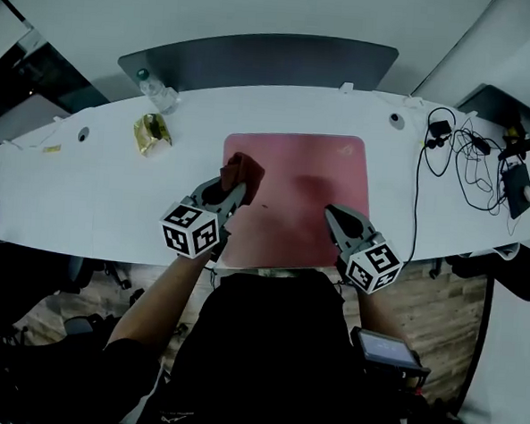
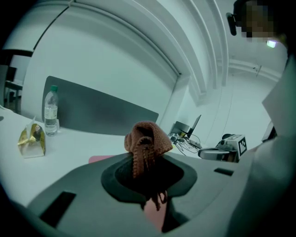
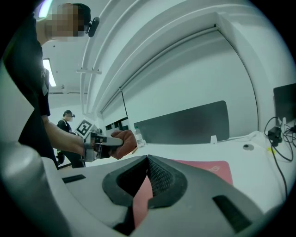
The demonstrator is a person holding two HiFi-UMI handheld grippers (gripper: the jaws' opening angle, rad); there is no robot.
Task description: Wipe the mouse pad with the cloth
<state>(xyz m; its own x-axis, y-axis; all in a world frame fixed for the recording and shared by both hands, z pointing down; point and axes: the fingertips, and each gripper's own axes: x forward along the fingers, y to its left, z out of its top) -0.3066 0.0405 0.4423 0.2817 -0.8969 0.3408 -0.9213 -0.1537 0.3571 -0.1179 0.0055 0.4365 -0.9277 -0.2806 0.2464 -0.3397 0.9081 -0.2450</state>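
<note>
A red mouse pad lies in the middle of the white desk. My left gripper is shut on a bunched brown knitted cloth above the pad's left part. In the left gripper view the cloth sticks up from between the jaws, with strands hanging down. My right gripper hovers at the pad's lower right, its jaws shut with nothing between them. In the right gripper view the pad shows beyond the tips, and the cloth appears to the left.
A water bottle and a gold packet stand at the desk's back left. Cables and a charger cover the right end, beside a black device. A dark panel runs behind the desk. The front edge is close to my body.
</note>
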